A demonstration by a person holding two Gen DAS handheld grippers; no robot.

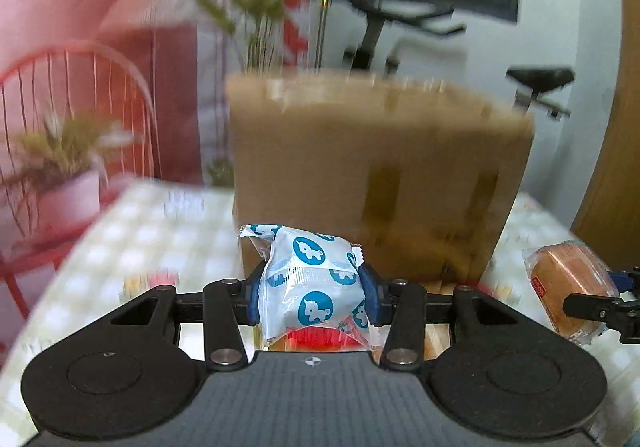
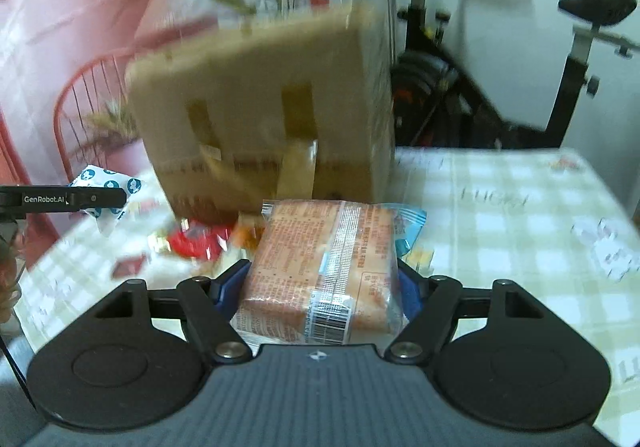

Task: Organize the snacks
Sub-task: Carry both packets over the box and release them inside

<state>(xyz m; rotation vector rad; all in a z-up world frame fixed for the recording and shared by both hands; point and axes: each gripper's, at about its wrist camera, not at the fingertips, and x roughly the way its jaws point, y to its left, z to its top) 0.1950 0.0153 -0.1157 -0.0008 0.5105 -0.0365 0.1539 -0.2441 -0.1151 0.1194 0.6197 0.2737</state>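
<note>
The left gripper [image 1: 312, 297] has its jaws closed on a white snack packet [image 1: 310, 283] printed with blue circles; the blue pads [image 1: 253, 301] press into both sides of the wrapper, and the packet bulges above and below them. It is held up off the table, in front of the lower part of a cardboard box [image 1: 380, 167]. Under the packet a red wrapper [image 1: 320, 339] lies on the checked tablecloth [image 1: 132, 239], close to the foot of the box.

The right gripper [image 2: 320, 287] has its jaws closed on a clear-wrapped orange cake packet [image 2: 320, 271], printed side and barcode facing the camera, with the blue pads [image 2: 230, 295] tight against its two long edges. In the left view this same packet [image 1: 568, 287] shows at the far right, pinched by the other gripper, beside the box.

The box [image 2: 260, 107] stands on the table, taped on its front face, blurred in both views. At its foot lie loose snacks, among them a red packet [image 2: 196, 243], too smeared to tell apart further. In the right view the left gripper [image 2: 88, 199] and its white packet [image 2: 108, 183] show at the left edge.

Behind the table are a red wire chair [image 1: 80, 95], a potted plant [image 1: 64, 175] and an exercise bike [image 2: 520, 67].
</note>
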